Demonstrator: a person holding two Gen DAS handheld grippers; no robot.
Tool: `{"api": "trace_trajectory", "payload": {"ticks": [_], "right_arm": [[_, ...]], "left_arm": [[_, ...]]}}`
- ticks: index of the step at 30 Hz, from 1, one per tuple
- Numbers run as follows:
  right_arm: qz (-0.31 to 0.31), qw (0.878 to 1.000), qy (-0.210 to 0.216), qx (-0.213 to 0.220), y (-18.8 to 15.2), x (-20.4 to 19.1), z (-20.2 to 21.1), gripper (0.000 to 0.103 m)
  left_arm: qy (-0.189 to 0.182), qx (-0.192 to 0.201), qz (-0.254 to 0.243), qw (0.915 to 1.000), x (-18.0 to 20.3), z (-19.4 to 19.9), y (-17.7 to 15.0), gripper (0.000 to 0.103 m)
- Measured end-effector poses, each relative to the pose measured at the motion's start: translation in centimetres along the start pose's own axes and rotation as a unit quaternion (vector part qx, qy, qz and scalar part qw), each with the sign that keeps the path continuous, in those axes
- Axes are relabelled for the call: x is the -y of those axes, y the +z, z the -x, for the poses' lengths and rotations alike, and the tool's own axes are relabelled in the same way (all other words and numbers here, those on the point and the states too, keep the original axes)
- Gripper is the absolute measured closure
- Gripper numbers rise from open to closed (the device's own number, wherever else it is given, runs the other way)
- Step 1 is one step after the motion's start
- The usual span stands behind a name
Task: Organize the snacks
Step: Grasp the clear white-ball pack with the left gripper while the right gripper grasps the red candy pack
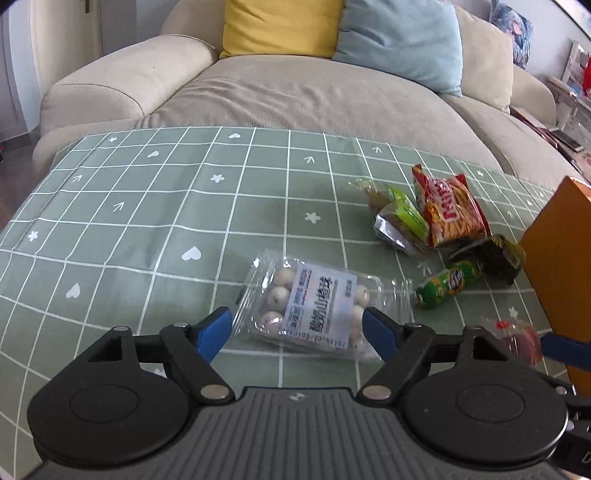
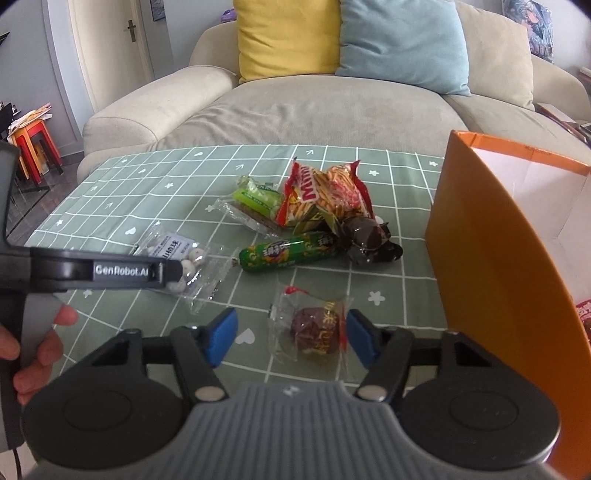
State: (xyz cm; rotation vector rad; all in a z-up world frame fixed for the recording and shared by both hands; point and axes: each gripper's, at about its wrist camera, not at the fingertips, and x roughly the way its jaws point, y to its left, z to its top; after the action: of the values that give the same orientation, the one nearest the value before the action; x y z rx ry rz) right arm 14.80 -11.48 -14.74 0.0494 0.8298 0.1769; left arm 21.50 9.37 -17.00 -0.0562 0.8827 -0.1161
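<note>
Right wrist view: right gripper (image 2: 291,338), jaws parted, straddles the date pack (image 2: 312,332); left gripper (image 1: 297,332) gapes around the ball bag (image 1: 314,306) — slippery film could squirt free.

I'm in a home living room here, no doubt about it: a big beige sofa (image 1: 295,96) fills the view ahead, with a yellow cushion (image 1: 280,26) and a pale blue cushion (image 1: 402,37) propped on its back. Right under me is a low table under a green checked cloth (image 1: 147,221) printed with little hearts and flowers, household stuff. Off to the left I see a white door (image 2: 110,48) and stacked red and orange stools (image 2: 35,147) with papers piled on top, on a dark shiny floor (image 2: 33,206)
</note>
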Motion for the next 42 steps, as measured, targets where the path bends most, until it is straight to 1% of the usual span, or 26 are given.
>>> {"api": "trace_trajectory", "payload": {"ticks": [1,2,3,4,5,8,11,13,14,16,18,21,23,25,28,30,32,34,36,37,42], "right_arm": [[0.000,1.000,0.001,-0.001,0.0,0.0,-0.1,0.046],[0.001,1.000,0.001,-0.001,0.0,0.1,-0.1,0.050],[0.002,1.000,0.003,-0.002,0.0,0.2,-0.2,0.052],[0.003,1.000,0.004,-0.003,0.0,0.2,-0.2,0.059],[0.005,1.000,0.007,-0.005,0.0,0.2,-0.2,0.060],[0.007,1.000,0.010,-0.006,0.0,0.2,-0.2,0.061],[0.006,1.000,0.018,-0.007,0.0,0.2,-0.1,0.063],[0.010,1.000,0.023,-0.008,-0.1,0.0,0.0,0.064],[0.013,1.000,0.025,-0.009,-0.2,-0.2,0.1,0.064],[0.018,0.999,0.025,-0.009,-0.5,-0.4,0.3,0.064],[0.020,0.999,0.023,-0.009,-0.8,-0.5,0.6,0.064],[0.020,1.000,0.017,-0.008,-1.1,-0.5,0.9,0.063],[0.020,1.000,0.013,-0.008,-1.3,-0.3,1.1,0.063],[0.017,1.000,0.012,-0.008,-1.3,0.0,1.3,0.063],[0.015,1.000,0.007,-0.004,-1.2,0.3,1.5,0.060],[0.016,1.000,0.005,-0.001,-1.2,0.5,1.7,0.059],[0.019,1.000,0.006,0.000,-1.1,0.4,1.6,0.059],[0.029,1.000,0.007,0.003,-1.1,0.1,1.5,0.058],[0.040,0.999,0.002,0.006,-1.1,-0.4,1.5,0.054],[0.044,0.999,0.000,0.008,-1.1,-0.5,1.4,0.054],[0.057,0.998,-0.011,0.011,-1.1,-0.6,1.1,0.054]], "left_arm": [[0.000,-0.001,0.002,1.0000,-0.1,-0.2,0.2,0.008],[-0.003,0.000,0.007,1.0000,-0.3,-0.4,0.4,0.008],[-0.007,-0.003,0.014,0.9999,-0.4,-0.6,0.5,0.008],[-0.013,-0.007,0.021,0.9997,-0.6,-0.7,0.6,0.008],[-0.019,-0.010,0.028,0.9994,-0.8,-0.7,0.5,0.007],[-0.033,-0.023,0.041,0.9983,-0.9,-0.3,0.1,0.009],[-0.041,-0.033,0.044,0.9976,-0.3,0.6,-0.7,0.012],[-0.053,-0.047,0.055,0.9960,-0.1,1.2,-1.4,0.012],[-0.061,-0.051,0.061,0.9949,0.0,1.6,-1.7,0.012],[-0.091,-0.066,0.077,0.9907,0.2,2.3,-2.4,0.015],[-0.114,-0.076,0.086,0.9869,0.4,2.8,-3.0,0.016],[-0.130,-0.077,0.078,0.9855,1.0,3.3,-3.5,0.016],[-0.133,-0.076,0.069,0.9858,1.2,3.6,-3.5,0.016],[-0.127,-0.065,0.050,0.9885,1.5,4.2,-3.4,0.016],[-0.096,-0.034,0.005,0.9948,2.0,5.2,-2.9,0.013],[-0.072,-0.016,-0.029,0.9968,2.4,5.7,-2.6,0.012],[-0.049,-0.008,-0.066,0.9966,2.7,5.6,-2.2,0.012],[-0.037,-0.001,-0.102,0.9941,3.0,5.4,-1.9,0.012],[-0.034,0.001,-0.131,0.9908,3.2,5.1,-1.7,0.012],[-0.037,0.002,-0.141,0.9892,3.2,4.8,-1.7,0.011],[-0.060,-0.013,-0.152,0.9865,3.2,2.9,-1.3,0.009]]}}
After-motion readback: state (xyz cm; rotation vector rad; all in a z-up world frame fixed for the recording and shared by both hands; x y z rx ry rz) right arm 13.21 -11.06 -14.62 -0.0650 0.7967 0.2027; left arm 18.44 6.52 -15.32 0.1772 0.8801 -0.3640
